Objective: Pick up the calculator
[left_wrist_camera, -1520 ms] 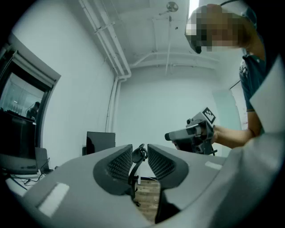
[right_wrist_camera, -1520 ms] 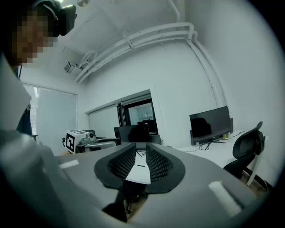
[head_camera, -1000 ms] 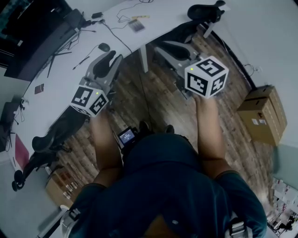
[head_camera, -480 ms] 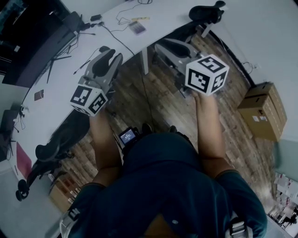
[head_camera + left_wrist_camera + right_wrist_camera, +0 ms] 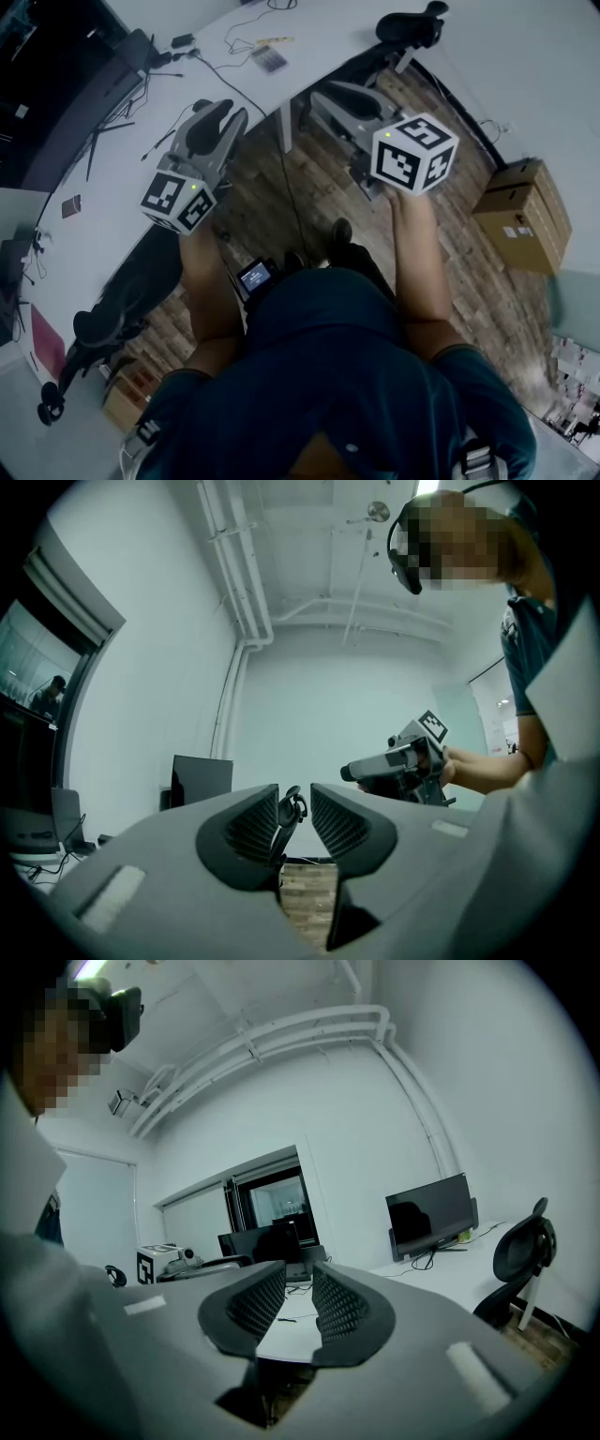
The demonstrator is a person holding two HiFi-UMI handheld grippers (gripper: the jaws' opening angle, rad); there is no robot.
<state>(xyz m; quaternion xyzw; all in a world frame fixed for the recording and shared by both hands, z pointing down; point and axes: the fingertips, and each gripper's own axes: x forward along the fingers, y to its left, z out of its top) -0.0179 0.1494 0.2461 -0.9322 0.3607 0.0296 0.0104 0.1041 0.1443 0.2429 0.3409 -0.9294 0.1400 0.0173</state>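
Note:
The calculator (image 5: 271, 59), a small dark slab, lies flat on the white desk (image 5: 122, 178) near its far edge, beside a yellow pen. Both grippers are held level in the air, well short of it. My left gripper (image 5: 217, 117) hangs over the desk's near edge with its jaws shut (image 5: 293, 808) and nothing between them. My right gripper (image 5: 323, 96) is over the wooden floor by the desk leg, with its jaws likewise shut (image 5: 298, 1302) and holding nothing. The calculator does not show in either gripper view.
Black cables and dark monitors (image 5: 66, 103) crowd the desk's left part. Black office chairs stand at the desk's far end (image 5: 412, 23) and lower left (image 5: 117, 300). A cardboard box (image 5: 522, 214) sits on the wooden floor at right. A small lit screen (image 5: 255, 277) hangs at the person's waist.
Both grippers have drifted a little across the room while the person's feet shift. The jaws of both look as before, and the calculator has not moved on the desk.

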